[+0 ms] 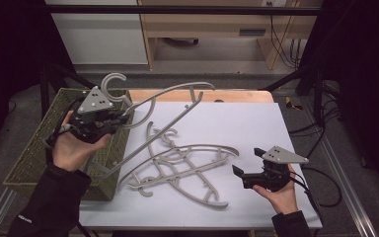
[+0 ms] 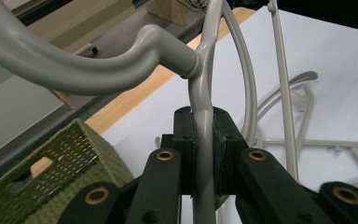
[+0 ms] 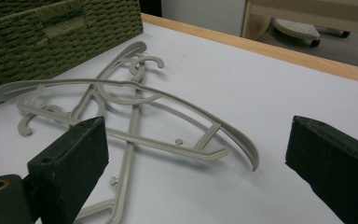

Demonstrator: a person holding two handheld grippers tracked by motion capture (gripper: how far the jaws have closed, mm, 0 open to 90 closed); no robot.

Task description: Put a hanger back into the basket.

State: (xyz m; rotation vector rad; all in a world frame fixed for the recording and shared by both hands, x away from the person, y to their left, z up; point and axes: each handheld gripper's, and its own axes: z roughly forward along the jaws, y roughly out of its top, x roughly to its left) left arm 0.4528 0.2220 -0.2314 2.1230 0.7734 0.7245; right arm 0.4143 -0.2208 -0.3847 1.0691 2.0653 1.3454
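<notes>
1. High view: the left tongs (image 1: 121,117) pinch a grey plastic hanger (image 1: 170,106) near its neck, just below the hook, and hold it tilted in the air between the green woven basket (image 1: 27,160) and the white desk (image 1: 276,123). Its lower end hangs near the basket's front corner. The right tongs (image 1: 246,162) hover spread and empty over the desk, just right of the pile of hangers (image 1: 182,170), which lies crossed near the desk's middle.

2. Left gripper view: the pads are pressed together on the held hanger's neck; the hook curves off to the upper left. The basket's rim shows at lower left, the pile farther off on the desk.

3. Right gripper view: jaws stand wide apart with nothing between them; the pile lies ahead of them, untouched, with the basket behind it.

4. Progress, as a judgement: the work looks like moving hangers into the basket. One is lifted but not yet in. At least two remain on the desk; I cannot tell whether the basket holds any.
</notes>
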